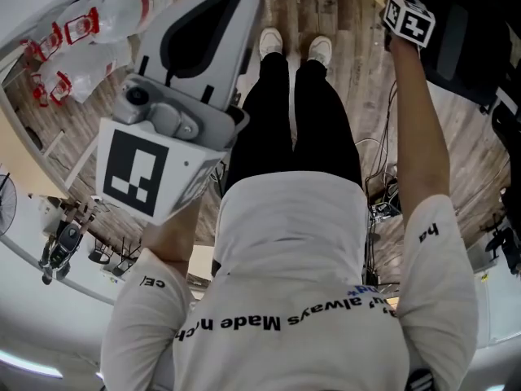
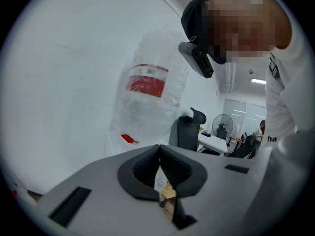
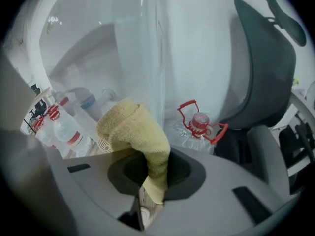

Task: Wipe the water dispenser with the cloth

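Yellow terry cloth (image 3: 134, 129) bunched, pinched in right gripper (image 3: 156, 168) jaws; left gripper (image 2: 159, 154) jaws closed, empty.

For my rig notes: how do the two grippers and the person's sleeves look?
The left gripper and the right gripper have light grey shells and black-padded tongs. Each carries a white marker cube with black squares. The sleeves are short and white, with black lettering.
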Action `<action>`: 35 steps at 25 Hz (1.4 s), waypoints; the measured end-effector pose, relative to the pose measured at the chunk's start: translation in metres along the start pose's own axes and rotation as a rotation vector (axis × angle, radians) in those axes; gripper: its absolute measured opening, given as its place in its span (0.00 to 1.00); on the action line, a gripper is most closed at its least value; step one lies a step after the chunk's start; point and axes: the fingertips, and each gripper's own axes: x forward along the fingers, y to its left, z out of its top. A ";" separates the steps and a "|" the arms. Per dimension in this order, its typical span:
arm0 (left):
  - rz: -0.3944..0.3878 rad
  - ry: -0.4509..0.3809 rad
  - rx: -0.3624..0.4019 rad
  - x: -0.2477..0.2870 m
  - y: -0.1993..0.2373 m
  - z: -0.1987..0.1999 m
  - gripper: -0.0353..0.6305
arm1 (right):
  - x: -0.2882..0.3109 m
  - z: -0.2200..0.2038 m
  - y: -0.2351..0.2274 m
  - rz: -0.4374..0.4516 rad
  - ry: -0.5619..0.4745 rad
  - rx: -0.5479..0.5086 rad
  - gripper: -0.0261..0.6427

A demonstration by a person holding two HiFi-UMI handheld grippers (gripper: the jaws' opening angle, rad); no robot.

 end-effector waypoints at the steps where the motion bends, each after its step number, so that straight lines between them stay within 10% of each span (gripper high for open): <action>1: 0.003 -0.002 -0.003 0.000 0.000 0.001 0.08 | -0.011 0.004 0.000 -0.005 -0.021 0.006 0.14; 20: 0.013 -0.038 -0.004 -0.009 -0.009 0.006 0.08 | -0.190 0.075 0.096 0.114 -0.343 -0.006 0.14; 35: 0.061 -0.053 -0.020 -0.035 0.010 0.004 0.08 | -0.197 0.122 0.229 0.292 -0.399 -0.132 0.14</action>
